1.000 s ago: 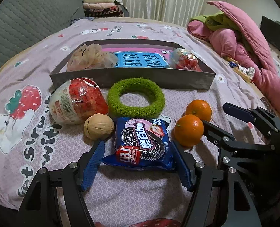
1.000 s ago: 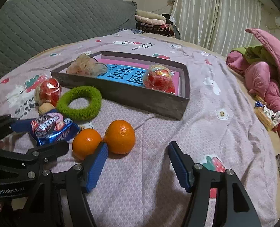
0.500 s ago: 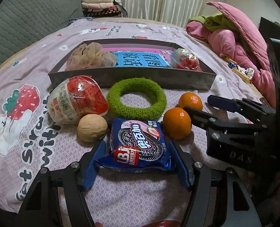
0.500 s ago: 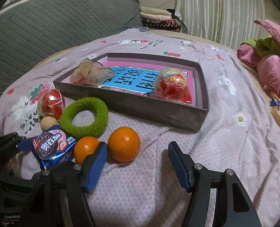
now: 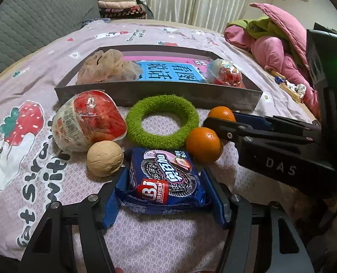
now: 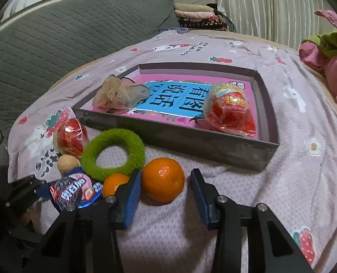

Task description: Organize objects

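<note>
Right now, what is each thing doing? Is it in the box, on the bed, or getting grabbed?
cookie packet: on bed, between the fingers of the left gripper
far orange: on bed, between the open right gripper fingers
near orange: on bed
green ring: flat on bed
walnut: on bed
box: open
</note>
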Motion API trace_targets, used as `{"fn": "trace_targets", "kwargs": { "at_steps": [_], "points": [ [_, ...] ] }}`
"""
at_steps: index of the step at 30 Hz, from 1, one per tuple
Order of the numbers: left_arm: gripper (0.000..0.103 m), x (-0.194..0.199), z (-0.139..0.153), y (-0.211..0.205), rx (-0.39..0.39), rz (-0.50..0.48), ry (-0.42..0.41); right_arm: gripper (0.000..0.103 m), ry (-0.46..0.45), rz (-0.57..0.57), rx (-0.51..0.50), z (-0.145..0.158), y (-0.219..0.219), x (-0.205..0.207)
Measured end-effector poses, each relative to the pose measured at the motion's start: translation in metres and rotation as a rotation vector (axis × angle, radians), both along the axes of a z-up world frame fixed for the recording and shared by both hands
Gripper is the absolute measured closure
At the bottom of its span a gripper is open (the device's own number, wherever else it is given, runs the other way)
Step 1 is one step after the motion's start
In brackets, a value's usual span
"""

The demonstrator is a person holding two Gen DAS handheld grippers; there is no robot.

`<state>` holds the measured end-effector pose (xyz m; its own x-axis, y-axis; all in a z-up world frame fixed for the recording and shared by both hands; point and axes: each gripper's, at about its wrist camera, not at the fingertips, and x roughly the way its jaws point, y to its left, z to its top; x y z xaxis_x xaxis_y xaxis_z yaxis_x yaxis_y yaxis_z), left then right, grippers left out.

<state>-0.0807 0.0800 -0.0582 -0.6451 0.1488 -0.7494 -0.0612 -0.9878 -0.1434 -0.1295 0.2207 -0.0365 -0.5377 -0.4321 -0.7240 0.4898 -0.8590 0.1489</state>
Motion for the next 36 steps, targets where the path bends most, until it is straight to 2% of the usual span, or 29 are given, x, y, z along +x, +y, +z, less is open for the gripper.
{"fn": "trace_targets", "kwargs": {
  "at_steps": [2, 13, 36],
  "points": [
    [0.037, 0.0, 0.0, -0.001, 0.005, -0.004, 0.0, 0.064, -0.008, 0.003, -0.018, 0.0, -0.001, -0.003],
    [0.04, 0.003, 0.003, -0.006, 0.037, -0.019, 0.006, 0.065, 0.033, -0.009, 0.014, 0.007, -0.003, 0.001],
    [0.041, 0.019, 0.036, -0.006, 0.051, -0.033, 0.076, 0.064, 0.109, -0.007, 0.027, 0.024, 0.002, 0.017]
  ]
}}
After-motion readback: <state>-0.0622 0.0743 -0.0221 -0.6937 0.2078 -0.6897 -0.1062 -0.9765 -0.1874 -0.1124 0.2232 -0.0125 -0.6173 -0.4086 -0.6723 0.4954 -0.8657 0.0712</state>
